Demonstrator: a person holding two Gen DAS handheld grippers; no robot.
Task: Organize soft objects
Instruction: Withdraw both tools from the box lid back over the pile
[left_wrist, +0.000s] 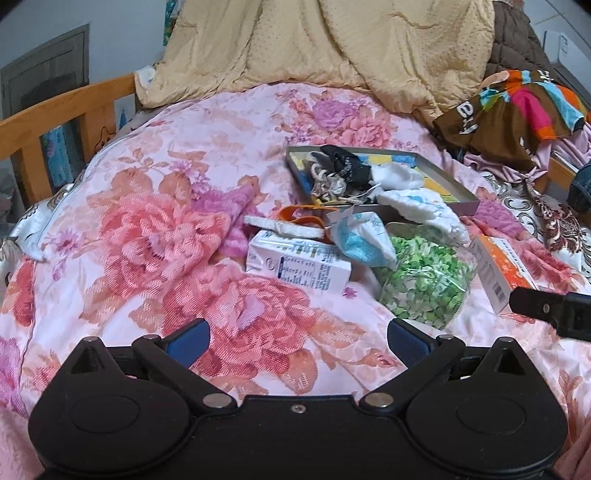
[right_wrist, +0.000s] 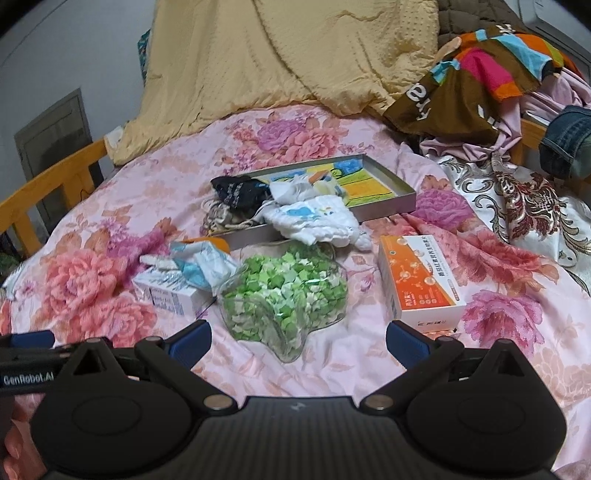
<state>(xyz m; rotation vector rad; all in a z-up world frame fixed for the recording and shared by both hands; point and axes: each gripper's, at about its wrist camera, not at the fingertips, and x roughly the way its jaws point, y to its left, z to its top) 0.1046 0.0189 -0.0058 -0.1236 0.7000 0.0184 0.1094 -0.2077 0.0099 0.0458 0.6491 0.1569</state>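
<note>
Soft cloths spill over the tray rim at twelve o'clock, while both the left gripper and right gripper hang wide open and empty, so the sorting looks barely begun and next calls for reaching forward to pinch one.

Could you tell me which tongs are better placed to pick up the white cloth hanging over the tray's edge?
Right, probably. The right tongs, open, face the white cloth almost straight ahead; from the left tongs it lies off to the right.

This is a home bedroom. A bed with a wooden frame carries a pink floral quilt, with a rumpled yellow blanket at the far end. Loose clothes pile up far right.
</note>
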